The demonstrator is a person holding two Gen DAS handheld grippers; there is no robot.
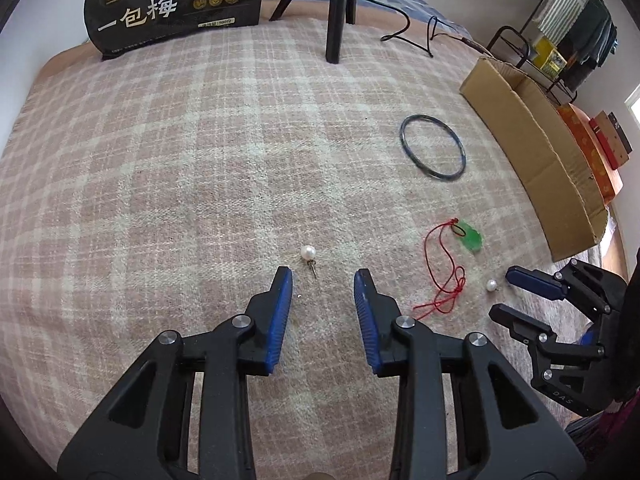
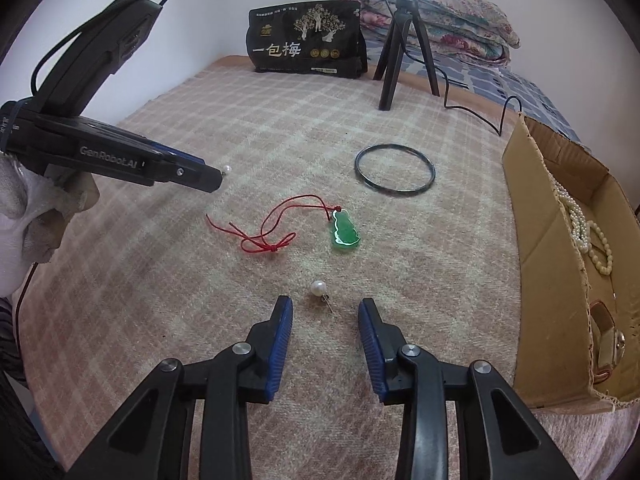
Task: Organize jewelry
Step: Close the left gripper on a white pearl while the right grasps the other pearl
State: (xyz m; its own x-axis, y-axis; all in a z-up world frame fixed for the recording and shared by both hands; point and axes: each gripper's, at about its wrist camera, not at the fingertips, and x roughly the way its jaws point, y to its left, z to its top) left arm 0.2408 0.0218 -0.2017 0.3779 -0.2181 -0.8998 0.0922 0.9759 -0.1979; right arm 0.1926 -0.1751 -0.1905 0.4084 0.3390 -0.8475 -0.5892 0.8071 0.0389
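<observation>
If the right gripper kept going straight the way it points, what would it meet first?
Most likely the pearl stud earring just ahead of the right gripper, lying loose on the plaid blanket; depth is uncertain, so the fingertips might touch the blanket first.

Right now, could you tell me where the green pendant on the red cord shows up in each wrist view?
Left wrist view: the green pendant lies right of centre, ahead and to the right of the left gripper.
Right wrist view: it lies near the centre, ahead of the right gripper.
Shared landmark: the dark bangle lies beyond it in both.
</observation>
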